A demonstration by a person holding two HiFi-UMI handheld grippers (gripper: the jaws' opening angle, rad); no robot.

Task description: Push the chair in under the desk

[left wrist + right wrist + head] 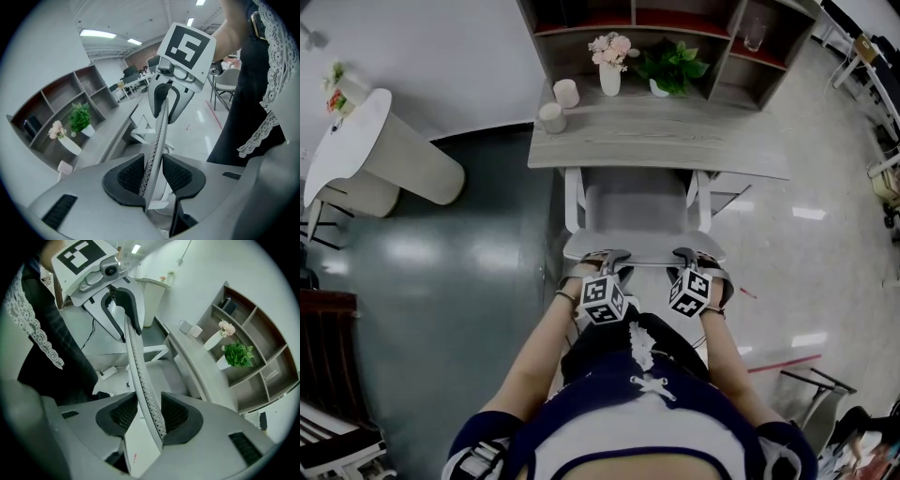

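1. Closest to the lens was the person's dark lace-trimmed top [637, 375], and just past it both forearms reached forward to the chair [639, 202].
2. Left gripper [605, 261] and right gripper [692, 257] sat side by side on the backrest [642, 249], the left one near its left end and the right one near its right end. Nicely matched!
3. Fingers check: in the left gripper view the dark pads [129, 177] were closed in on the backrest's thin mesh edge, which ran straight up between them. Same story in the right gripper view. Both were clamped, parted only by the thickness of that edge, and held nothing else.
4. Where was the chair? It faced the table [675, 150], with its seat already partly beneath the near edge and its backrest sticking out toward the person.
5. Key relation: the table lay straight ahead of the fingers, beyond the seat. The backrest's long top edge ran crosswise, parallel to the table's front. Neither hand was nearer; they were level with each other.
6. My read was that an even forward shove from both hands was called for. A lopsided one could swing the chair askew.
7. Two cups [558, 105], a vase of flowers [609, 66] and a potted plant [673, 64] stood on the table, well apart from the chair.
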